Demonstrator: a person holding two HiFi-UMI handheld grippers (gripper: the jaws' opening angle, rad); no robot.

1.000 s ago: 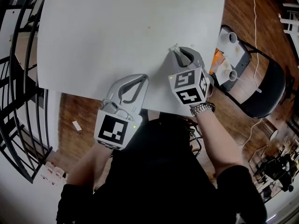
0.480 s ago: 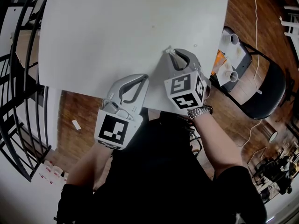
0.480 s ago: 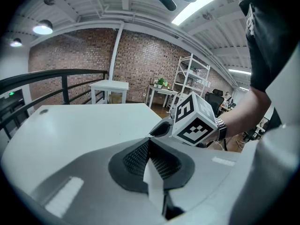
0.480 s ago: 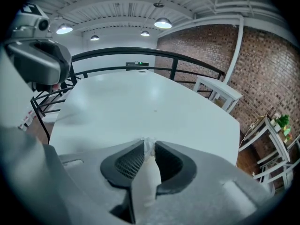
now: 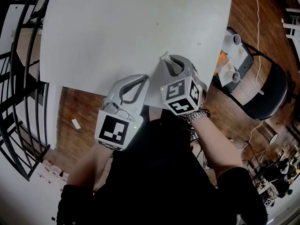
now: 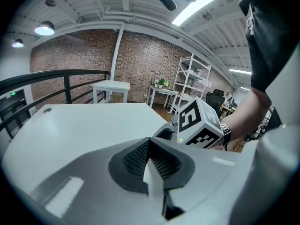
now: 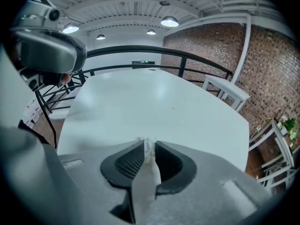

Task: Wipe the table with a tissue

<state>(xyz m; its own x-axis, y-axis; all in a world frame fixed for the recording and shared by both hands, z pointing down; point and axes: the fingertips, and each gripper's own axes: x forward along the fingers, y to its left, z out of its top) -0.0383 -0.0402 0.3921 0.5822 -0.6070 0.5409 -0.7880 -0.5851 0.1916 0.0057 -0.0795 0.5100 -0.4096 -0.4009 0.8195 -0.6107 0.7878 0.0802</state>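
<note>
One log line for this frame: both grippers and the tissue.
right gripper: shut on tissue, over table | left gripper: shut, empty, at table's near edge

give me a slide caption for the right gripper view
Right tool shut on a tissue, the white table stretching ahead.

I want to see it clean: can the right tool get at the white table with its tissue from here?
Probably yes. The right tool, shut on the tissue, is over the table's near edge, with nothing between it and the surface ahead; the left tool sits off to its side.
</note>
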